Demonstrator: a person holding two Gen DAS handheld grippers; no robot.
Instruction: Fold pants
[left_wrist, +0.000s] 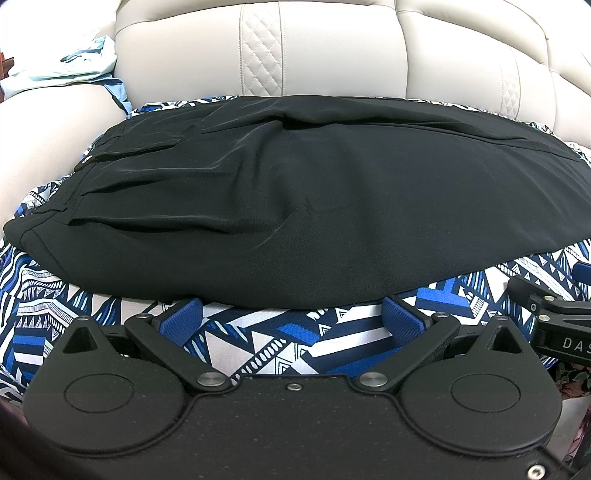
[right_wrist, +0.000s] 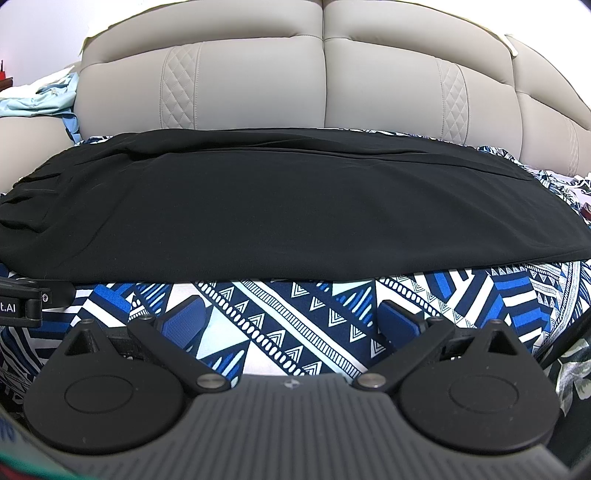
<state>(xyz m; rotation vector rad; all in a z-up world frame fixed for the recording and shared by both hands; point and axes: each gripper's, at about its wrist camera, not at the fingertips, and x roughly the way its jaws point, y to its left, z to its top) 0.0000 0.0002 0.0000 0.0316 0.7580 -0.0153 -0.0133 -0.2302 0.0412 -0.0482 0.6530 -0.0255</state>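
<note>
Black pants (left_wrist: 295, 206) lie flat across a blue-and-white patterned cloth (left_wrist: 258, 339), waistband at the left, legs stacked and running right. They also show in the right wrist view (right_wrist: 277, 214). My left gripper (left_wrist: 293, 317) is open and empty, its blue pads just at the pants' near edge. My right gripper (right_wrist: 291, 317) is open and empty, a little short of the near edge, over the patterned cloth (right_wrist: 295, 314). The right gripper's side shows at the right of the left wrist view (left_wrist: 554, 317).
A beige leather sofa back (right_wrist: 325, 81) rises behind the pants. Light blue clothes (left_wrist: 74, 62) are piled at the far left on the sofa arm. The left gripper's body shows at the left edge of the right wrist view (right_wrist: 22, 302).
</note>
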